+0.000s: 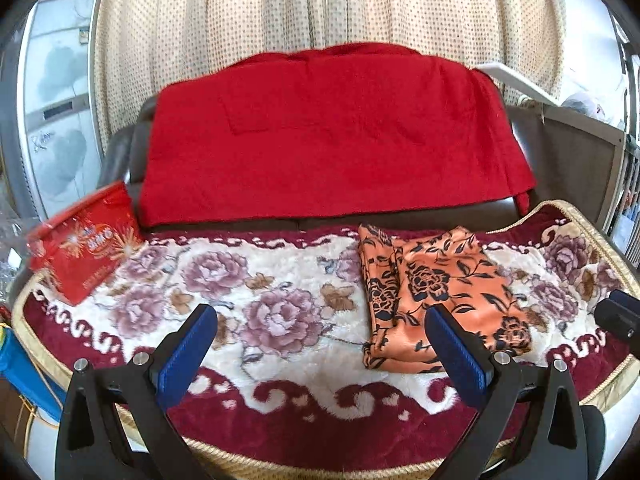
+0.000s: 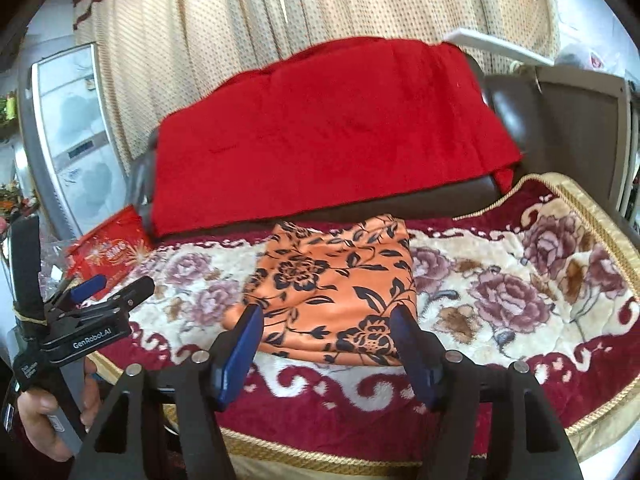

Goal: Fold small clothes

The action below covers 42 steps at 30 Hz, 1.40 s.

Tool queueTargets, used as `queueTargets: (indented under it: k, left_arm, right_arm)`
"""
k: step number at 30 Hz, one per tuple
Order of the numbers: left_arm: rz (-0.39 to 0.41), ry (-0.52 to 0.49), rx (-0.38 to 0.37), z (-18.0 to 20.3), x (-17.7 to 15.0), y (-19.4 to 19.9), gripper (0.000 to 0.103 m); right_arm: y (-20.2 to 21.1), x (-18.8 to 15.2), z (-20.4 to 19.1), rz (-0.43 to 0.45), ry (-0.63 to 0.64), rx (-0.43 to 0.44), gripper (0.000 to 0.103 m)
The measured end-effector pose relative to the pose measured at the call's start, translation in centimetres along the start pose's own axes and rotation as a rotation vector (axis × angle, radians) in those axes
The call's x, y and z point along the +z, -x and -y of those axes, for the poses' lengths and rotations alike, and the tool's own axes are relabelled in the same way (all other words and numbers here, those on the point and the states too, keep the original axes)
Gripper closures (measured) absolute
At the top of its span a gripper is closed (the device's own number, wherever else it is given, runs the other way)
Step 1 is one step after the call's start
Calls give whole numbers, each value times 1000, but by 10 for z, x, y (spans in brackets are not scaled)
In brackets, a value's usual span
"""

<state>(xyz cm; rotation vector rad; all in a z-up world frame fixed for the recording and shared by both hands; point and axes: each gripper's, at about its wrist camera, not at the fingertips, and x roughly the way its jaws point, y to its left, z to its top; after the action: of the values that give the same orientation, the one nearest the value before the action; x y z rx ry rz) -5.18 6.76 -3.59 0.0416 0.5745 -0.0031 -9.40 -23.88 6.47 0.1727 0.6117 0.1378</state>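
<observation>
The orange flowered cloth [image 2: 336,292] lay folded on the flowered blanket [image 2: 500,292], both the left claw [image 1: 320,350] and right claw [image 2: 326,350] were open and empty above it, so probably the next move was another garment.

Lots of bare room on the flowery blanket [image 1: 280,280] in the middle & at the right end past the folded orange cloth [image 1: 440,296], so a gripper can slide in there w/ nothing in the way. The red box [image 1: 86,248] blocks the blanket's left corner, & the sofa back under the red blanket [image 1: 332,136] is a big wall behind, w/ a brown board [image 1: 576,160] closing off the far right. The left gripper [image 2: 108,288] sits low beside the box, well apart from the cloth.
</observation>
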Motion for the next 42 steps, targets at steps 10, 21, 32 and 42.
queueTargets:
  k: [10,21,32,42]
  left_arm:
    - [187,37,72,-6,17,91,0]
    - [232,9,117,-5,31,138,0]
    - [290,30,174,-17,36,180,0]
    - [366,16,189,-19,40,214,0]
  right_arm:
    - [65,0,-11,95,39,-11,33]
    - [110,1,-25,160,69,-3,32]
    - [137,4,-48,203,79,-5,28]
    - [155,8,-49,238,56,-15,24]
